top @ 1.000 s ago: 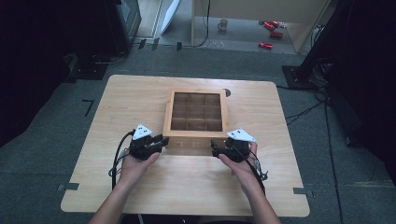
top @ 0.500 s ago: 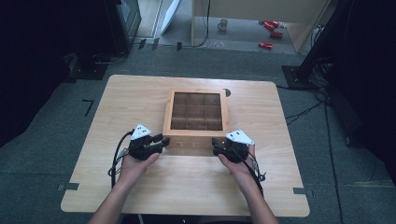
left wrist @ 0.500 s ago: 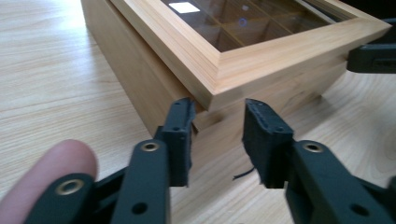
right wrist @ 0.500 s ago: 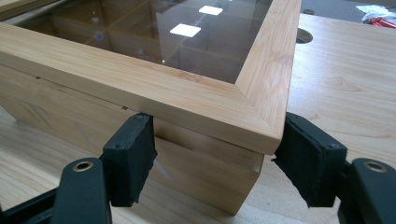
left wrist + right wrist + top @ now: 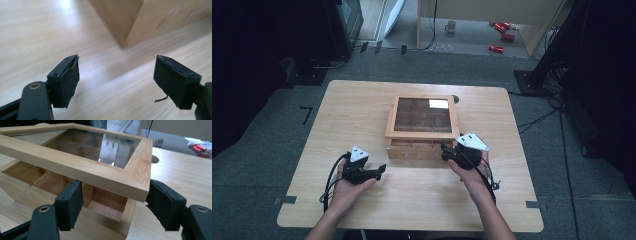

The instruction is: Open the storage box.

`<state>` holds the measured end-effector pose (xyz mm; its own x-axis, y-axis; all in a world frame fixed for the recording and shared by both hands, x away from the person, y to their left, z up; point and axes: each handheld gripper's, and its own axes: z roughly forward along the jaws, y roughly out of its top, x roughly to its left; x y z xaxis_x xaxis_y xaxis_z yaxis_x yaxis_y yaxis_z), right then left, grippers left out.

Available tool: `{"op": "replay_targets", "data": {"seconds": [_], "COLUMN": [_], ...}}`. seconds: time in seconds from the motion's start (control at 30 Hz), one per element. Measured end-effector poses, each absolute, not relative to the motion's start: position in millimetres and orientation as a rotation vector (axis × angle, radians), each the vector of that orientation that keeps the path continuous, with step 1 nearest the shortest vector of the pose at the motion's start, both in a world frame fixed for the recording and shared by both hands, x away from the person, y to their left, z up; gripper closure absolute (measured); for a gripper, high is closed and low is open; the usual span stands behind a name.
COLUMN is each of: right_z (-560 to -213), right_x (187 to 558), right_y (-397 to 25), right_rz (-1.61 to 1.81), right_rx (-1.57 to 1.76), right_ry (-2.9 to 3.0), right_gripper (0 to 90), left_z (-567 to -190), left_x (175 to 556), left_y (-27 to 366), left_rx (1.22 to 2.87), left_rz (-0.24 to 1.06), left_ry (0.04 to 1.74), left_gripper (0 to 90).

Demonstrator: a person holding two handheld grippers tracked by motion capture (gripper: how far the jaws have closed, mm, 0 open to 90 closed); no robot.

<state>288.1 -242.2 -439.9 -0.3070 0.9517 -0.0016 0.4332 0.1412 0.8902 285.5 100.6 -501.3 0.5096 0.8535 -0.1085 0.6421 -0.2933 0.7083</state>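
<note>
Lifting the glazed lid [image 5: 82,165] of the wooden box [image 5: 422,145], mid-bench: right tool [image 5: 115,205] brackets the lid's near right corner, jaws apart, pads not clearly clamped. Left tool [image 5: 379,171] sits off the box's near left corner, jaws apart, holding nothing. Risk: 1-sided lift twists the lid, or it slips off and slams.

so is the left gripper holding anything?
No, the left gripper has its jaws wide open over bare table, short of the wooden box corner.
</note>
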Motion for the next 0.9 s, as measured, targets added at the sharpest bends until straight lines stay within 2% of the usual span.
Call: {"op": "replay_targets", "data": {"seconds": [0.27,0.37,0.4,0.5,0.9], "right_z": [-422,-416,-412,-404,-377], "right_x": [293,295,297,301,320], "right_y": [-242,-241,-241,-240,-240], "right_rz": [1.125,1.128,1.13,1.13,1.139], "right_rx": [1.31,1.312,1.309,1.306,1.274], "right_ry": [1.793,1.78,1.771,1.761,1.732], "right_gripper": [30.4,30.4,30.4,30.4,30.5], "left_z": [-512,-514,-516,-517,-518], "left_x": [285,284,281,280,279], "left_y": [106,102,99,97,97], "left_rx": [2.067,2.091,2.112,2.102,2.084], "left_rz": [0.399,0.452,0.506,0.514,0.519], "left_ry": [1.237,1.217,1.198,1.201,1.212], "left_gripper": [20.0,19.3,19.0,16.6,16.8]}}
